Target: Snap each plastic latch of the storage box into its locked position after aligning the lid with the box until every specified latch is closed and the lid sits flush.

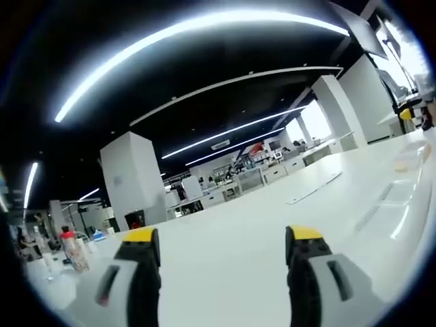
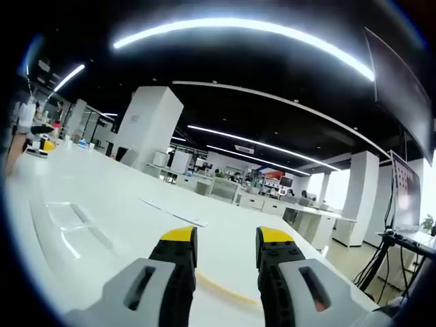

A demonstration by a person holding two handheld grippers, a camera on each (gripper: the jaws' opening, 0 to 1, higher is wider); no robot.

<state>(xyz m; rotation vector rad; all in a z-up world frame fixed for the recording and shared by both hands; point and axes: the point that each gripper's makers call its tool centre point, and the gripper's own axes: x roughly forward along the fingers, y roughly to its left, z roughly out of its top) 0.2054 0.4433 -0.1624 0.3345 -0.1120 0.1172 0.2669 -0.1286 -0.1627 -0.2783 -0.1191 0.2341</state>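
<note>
Left gripper view: the left gripper hangs over a long white table in a large open office, its yellow-tipped jaws spread wide with nothing between them. A clear box lies on the table to the right, well ahead of the jaws, its latches too faint to make out; something small and yellowish sits just beyond it. A flat white strip lies farther along the table, and bottles cluster at the table's left end. In the right gripper view, the right gripper holds its jaws at a narrower gap, also empty, above the same table. The box sits to the left of the jaws, near but apart from them. A monitor stands at far right. No brand, label or writing can be read in either view.
</note>
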